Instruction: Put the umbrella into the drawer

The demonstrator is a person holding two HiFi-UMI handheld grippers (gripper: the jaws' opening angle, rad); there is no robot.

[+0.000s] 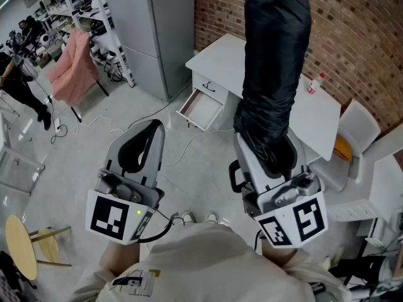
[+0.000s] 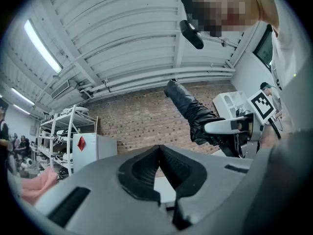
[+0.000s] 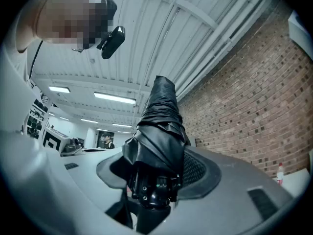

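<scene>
Umbrella (image 1: 277,61), black and folded, is clamped in our right gripper (image 1: 269,153), pads pressing on the bundled cloth near its lower end. The long end sticks up and away from us, crossing the desk (image 1: 217,52) in the head view. Our left gripper (image 1: 143,145) has its jaws together on nothing. Drawer (image 1: 200,107) stands pulled out at the desk's left front corner, looks bare inside, and is well apart from the umbrella. Step in hand, we judge: carry it over. To do that well we'd step closer, tip the umbrella level, line it up with the drawer's longer side, and lower it past the rim before letting go. If it's too long, we'd lay it corner to corner. Count: one umbrella, one open drawer, one desk, one bottle (image 1: 313,83) near the desk's right edge, two grippers.
</scene>
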